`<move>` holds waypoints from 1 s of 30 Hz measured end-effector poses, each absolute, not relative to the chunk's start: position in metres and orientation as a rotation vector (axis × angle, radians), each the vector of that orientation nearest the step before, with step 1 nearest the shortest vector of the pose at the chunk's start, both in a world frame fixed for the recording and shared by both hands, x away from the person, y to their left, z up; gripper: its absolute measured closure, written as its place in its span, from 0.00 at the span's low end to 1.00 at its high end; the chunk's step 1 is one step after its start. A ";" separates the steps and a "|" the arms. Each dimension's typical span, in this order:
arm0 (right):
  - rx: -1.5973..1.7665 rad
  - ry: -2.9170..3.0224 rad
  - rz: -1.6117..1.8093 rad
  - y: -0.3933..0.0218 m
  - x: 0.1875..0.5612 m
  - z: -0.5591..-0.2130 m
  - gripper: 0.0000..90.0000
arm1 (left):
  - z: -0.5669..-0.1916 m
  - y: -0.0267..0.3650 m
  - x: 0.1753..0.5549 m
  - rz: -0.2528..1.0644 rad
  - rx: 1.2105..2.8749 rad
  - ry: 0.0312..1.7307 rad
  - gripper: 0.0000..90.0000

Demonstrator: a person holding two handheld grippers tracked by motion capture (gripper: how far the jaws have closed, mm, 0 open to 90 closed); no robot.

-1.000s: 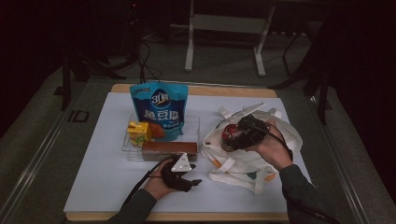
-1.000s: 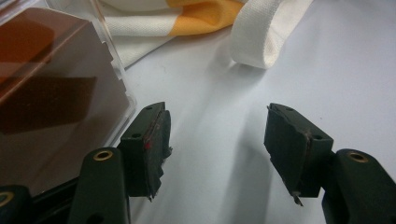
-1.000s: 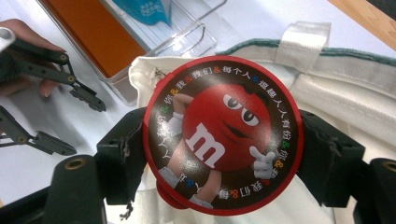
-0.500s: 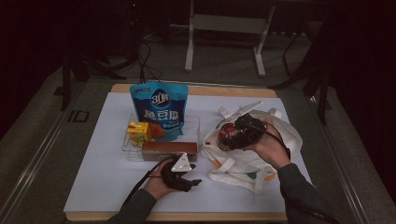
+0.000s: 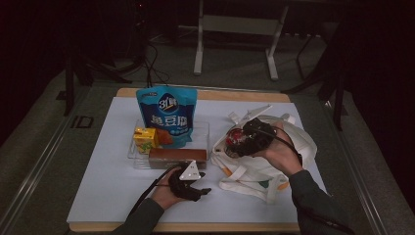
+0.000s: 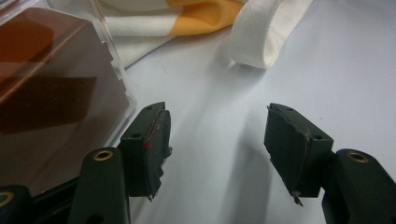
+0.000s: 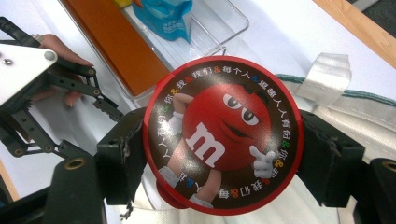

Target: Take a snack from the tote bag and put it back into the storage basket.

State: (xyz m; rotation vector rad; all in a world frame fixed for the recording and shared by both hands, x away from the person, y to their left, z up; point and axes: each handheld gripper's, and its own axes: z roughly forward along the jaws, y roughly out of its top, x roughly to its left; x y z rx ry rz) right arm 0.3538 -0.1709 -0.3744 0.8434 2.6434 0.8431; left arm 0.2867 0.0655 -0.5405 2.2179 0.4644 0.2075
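The right gripper [image 7: 224,154] clamps the round candy tin [image 7: 223,135] over the tote bag [image 5: 274,166] at centre right. A slack squeeze could drop it edgewise — the left gripper [image 6: 215,149], jaws open and empty, rests lower centre.

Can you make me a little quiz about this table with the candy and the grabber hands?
1. True or false: the right gripper is squeezing a round red candy tub.
2. What is under the right gripper? A) the white cloth bag B) the blue pouch C) bare floor
3. Fill in: the left gripper has its jaws ____ with nothing between them, next to the clear tray.

Key: 1 true; 2 A; 3 open.
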 end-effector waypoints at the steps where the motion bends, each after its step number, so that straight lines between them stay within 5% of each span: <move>1: 0.841 2.644 0.843 -0.170 0.354 -0.374 0.28 | -0.540 0.066 0.287 0.208 2.218 0.464 0.44; 30: 0.765 2.667 0.901 -0.142 0.355 -0.366 0.28 | -0.541 0.065 0.287 0.202 2.217 0.468 0.44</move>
